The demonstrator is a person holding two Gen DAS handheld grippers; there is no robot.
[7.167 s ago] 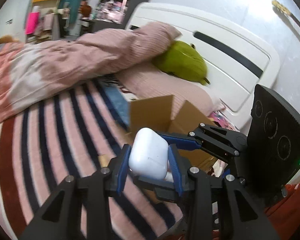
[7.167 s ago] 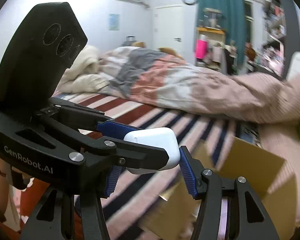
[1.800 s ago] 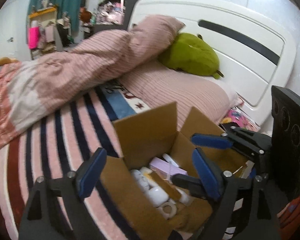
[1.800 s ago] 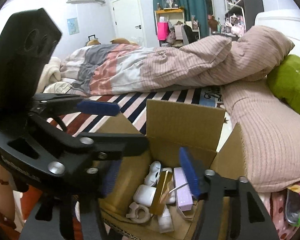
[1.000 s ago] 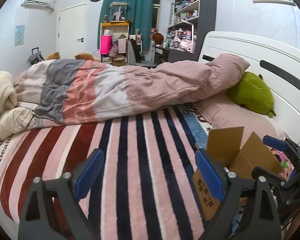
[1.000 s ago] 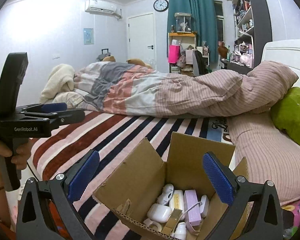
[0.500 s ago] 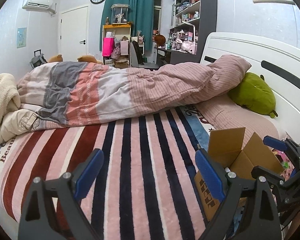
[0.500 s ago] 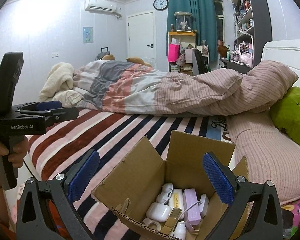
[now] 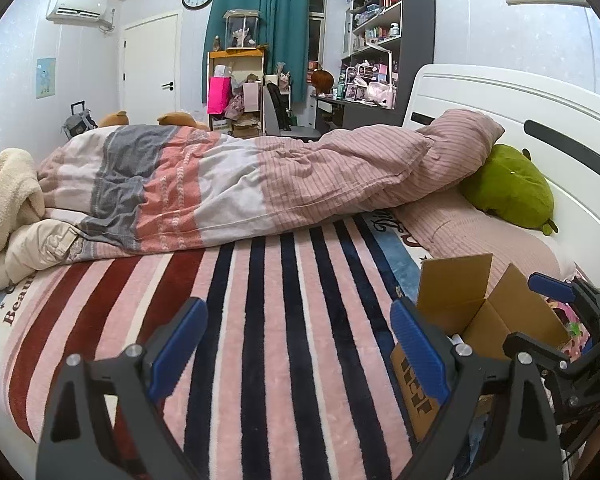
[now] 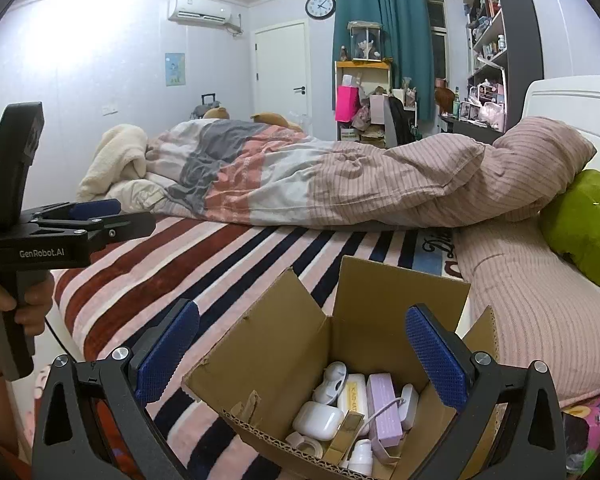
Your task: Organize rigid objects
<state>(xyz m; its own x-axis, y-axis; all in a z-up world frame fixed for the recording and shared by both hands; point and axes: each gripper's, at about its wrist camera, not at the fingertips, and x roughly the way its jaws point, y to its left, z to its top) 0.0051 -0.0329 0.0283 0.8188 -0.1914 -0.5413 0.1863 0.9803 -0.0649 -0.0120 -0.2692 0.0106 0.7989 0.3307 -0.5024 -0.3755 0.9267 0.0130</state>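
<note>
Cardboard box (image 10: 300,344) sat just ahead of the nearer, released right gripper (image 10: 300,348); left gripper (image 9: 296,344) likewise gaped empty.

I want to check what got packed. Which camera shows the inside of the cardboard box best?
The right wrist view: it looks down into the cardboard box at the white earbud case and other items. The left wrist view shows only its flaps and outer side.
</note>
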